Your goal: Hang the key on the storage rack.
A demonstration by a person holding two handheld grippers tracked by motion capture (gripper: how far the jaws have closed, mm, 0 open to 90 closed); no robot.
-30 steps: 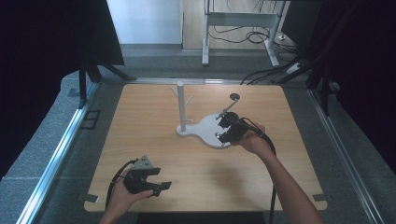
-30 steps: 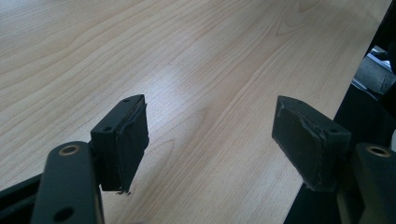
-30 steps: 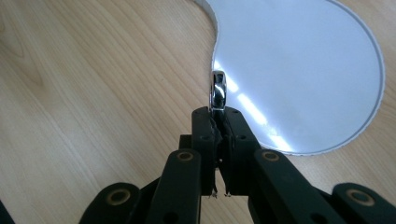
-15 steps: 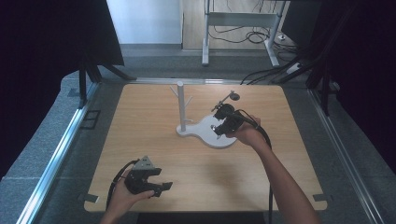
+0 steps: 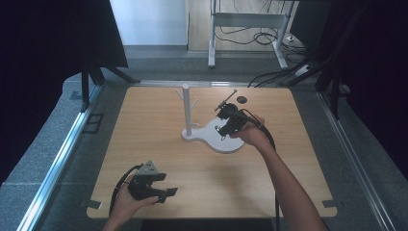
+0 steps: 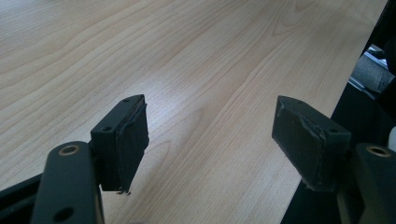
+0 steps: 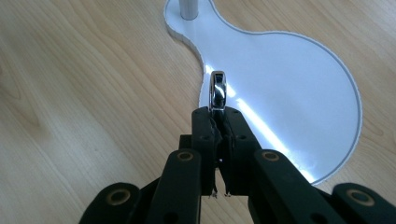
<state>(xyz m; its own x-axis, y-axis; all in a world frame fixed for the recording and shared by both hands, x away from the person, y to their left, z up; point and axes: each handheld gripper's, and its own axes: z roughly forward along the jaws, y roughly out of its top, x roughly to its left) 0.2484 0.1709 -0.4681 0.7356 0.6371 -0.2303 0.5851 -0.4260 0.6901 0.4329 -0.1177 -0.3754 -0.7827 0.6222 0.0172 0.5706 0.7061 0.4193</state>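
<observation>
My left tongs [image 5: 166,192] sat low at the near left of the light wooden bench [image 5: 144,134], cable trailing back toward my wrist, grey three-cornered plate on top. Jaws stood wide apart, released, nothing between them. In the left gripper view both black pads [image 6: 128,140] hung over bare wood grain close to the bench's edge, not touching anything I could see.

Mid-bench stood the white jewellery stand: a thin white upright post with short side pegs [image 5: 186,108] rising from a flat white base plate with a small lobe and a large round lobe [image 5: 211,139]. Post sat on the small lobe; the large lobe spread toward the right.

My right tongs [image 5: 222,118] were over the large lobe, well apart from the left ones, my right hand [image 5: 250,134] gripping the body from the near right. Jaws were clenched on a small shiny silver metal ring [image 7: 217,91]. In the right gripper view the ring stood on edge, its lower part pinched between the pads, upper part sticking out past the tips. It hung above the base plate near the inner curve where the two lobes meet, just right of the post foot [image 7: 188,8]. Could not tell whether the ring touched the plate.

A small black round object [image 5: 241,100] lay on the bench beyond the right tongs, near the far edge.
</observation>
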